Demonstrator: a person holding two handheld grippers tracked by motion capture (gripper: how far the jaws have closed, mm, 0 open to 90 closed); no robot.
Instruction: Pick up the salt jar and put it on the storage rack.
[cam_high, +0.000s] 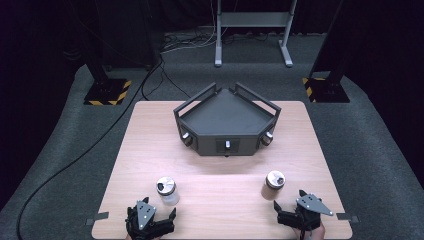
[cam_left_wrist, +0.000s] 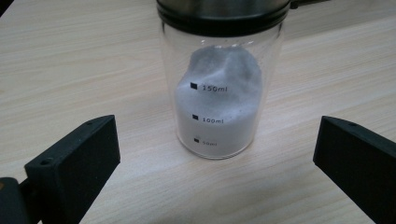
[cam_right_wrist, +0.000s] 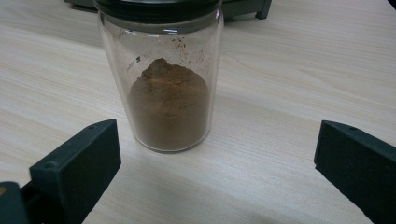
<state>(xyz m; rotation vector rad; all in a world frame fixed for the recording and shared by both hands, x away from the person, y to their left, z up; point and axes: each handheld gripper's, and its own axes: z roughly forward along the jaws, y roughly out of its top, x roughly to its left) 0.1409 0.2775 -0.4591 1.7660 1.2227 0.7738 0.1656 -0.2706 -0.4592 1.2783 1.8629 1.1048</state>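
Observation:
A glass jar of white powder (cam_high: 167, 190) (cam_left_wrist: 219, 98) with a metal lid stands upright near the table's front left. Just behind it, at the front edge, my left gripper (cam_high: 155, 211) (cam_left_wrist: 215, 163) is open, its jaws wide apart and the jar beyond their tips, untouched. A second glass jar holding brown powder (cam_high: 274, 185) (cam_right_wrist: 166, 88) stands upright at the front right. My right gripper (cam_high: 289, 199) (cam_right_wrist: 217, 163) is open too, jaws spread with the brown jar just ahead of them, not gripped.
A dark angular tray with raised rails and small knobs on its front faces (cam_high: 227, 122) sits at the middle back of the wooden table (cam_high: 225, 175). Bare tabletop lies between the two jars. Beyond the table are stand bases and cables on the floor.

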